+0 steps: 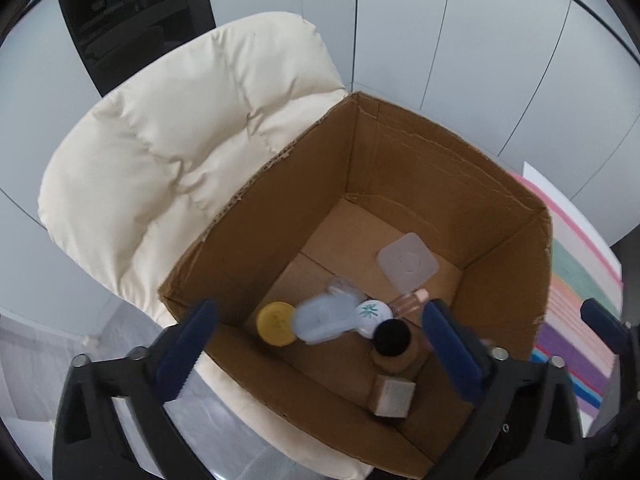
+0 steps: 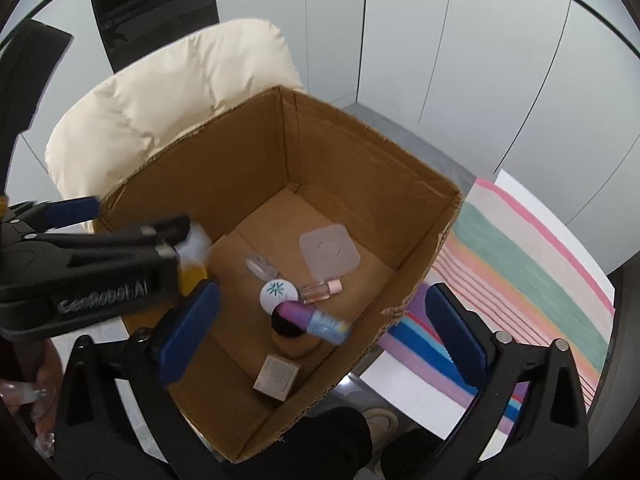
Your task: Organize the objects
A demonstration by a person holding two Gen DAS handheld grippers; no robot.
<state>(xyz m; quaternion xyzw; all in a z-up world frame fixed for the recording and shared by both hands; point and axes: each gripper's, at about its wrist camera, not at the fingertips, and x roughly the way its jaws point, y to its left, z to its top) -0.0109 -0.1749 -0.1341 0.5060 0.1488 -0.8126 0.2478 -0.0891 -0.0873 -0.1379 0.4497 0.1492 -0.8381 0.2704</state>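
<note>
Your box (image 2: 360, 152) sits on the cream cushion (image 2: 160, 92) and is already well stocked. Counted inside: one yellow lid (image 1: 275, 322), one white round tin (image 2: 278, 291), one small pink-capped bottle (image 2: 320, 290), one square clear lid (image 2: 329, 252), one black-topped jar (image 1: 392, 338), one small carton (image 2: 277, 376), one clear piece (image 2: 261, 266) — plus blurred items in motion, a pale one (image 1: 326, 317) and a purple-blue tube (image 2: 316, 317). Both grippers, left (image 1: 320, 354) and right (image 2: 320, 336), stand wide open, holding nothing. What remains outside is not visible.

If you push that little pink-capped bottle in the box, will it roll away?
Probably: the little bottle looks round and lies on its side on the cardboard box floor. It seems clear like glass, so maybe fragile. The white round compact beside it might stop it.
</note>
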